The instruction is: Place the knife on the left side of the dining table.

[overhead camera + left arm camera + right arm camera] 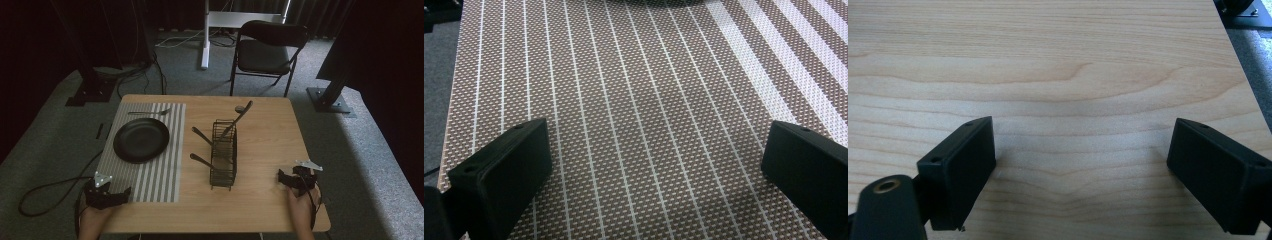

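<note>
Fingers of my left gripper stand wide apart with nothing between them, hovering over the near end of the striped placemat; in the left gripper view only its woven stripes lie between the two black pads. My right gripper is spread wide as well, its fingers empty over bare wood near the right front corner of the tabletop.

Nearest to both grippers is the black wire caddy, standing upright about midway between them and a little farther from me, just to the right of the placemat. Dark-handled utensils lean out of it; one points up and away, and two handles stick out toward the placemat. On that mat, beyond my left gripper, sits a black plate, and a piece of cutlery lies along the mat's far edge. Neither gripper touches any of these.

Beyond the light wooden tabletop, grey carpet covers the floor. A black folding chair stands past the far edge, with a white stand and loose cables beside dark curtains.
</note>
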`<state>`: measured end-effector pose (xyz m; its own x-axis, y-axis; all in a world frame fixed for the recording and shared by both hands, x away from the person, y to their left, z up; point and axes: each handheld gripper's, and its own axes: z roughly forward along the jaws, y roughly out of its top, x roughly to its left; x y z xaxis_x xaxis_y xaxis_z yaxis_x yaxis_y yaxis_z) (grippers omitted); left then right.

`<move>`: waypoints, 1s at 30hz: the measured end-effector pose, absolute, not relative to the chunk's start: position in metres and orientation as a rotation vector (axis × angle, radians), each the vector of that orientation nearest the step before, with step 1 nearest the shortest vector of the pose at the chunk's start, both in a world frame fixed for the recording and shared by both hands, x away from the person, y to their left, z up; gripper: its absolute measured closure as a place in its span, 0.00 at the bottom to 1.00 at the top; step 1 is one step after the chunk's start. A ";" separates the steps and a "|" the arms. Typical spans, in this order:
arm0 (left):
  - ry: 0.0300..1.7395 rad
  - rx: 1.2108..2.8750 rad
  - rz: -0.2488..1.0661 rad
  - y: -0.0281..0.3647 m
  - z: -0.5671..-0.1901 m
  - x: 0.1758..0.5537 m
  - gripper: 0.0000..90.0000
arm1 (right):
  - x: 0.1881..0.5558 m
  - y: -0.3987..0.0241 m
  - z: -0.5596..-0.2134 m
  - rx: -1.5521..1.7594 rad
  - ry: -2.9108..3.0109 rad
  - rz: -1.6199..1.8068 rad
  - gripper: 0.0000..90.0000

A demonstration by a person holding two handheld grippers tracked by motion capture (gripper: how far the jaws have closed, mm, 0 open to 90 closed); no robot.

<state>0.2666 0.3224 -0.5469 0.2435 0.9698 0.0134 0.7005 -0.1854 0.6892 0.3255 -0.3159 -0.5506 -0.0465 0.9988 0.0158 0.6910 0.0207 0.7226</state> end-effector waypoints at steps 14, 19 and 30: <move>1.520 1.958 0.622 0.323 -0.547 0.266 0.00 | 0.325 -0.316 -0.551 1.720 1.791 0.780 0.12; 1.520 1.958 0.622 0.323 -0.547 0.266 0.00 | 0.325 -0.316 -0.551 1.721 1.791 0.780 0.12; 1.509 1.967 0.617 0.324 -0.546 0.266 0.01 | 0.325 -0.316 -0.551 1.720 1.791 0.781 0.12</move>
<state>0.2662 0.3240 -0.5462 0.2535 0.9672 0.0133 0.6999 -0.1929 0.6877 0.3255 -0.3160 -0.5506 -0.0467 0.9988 0.0156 0.6909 0.0210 0.7226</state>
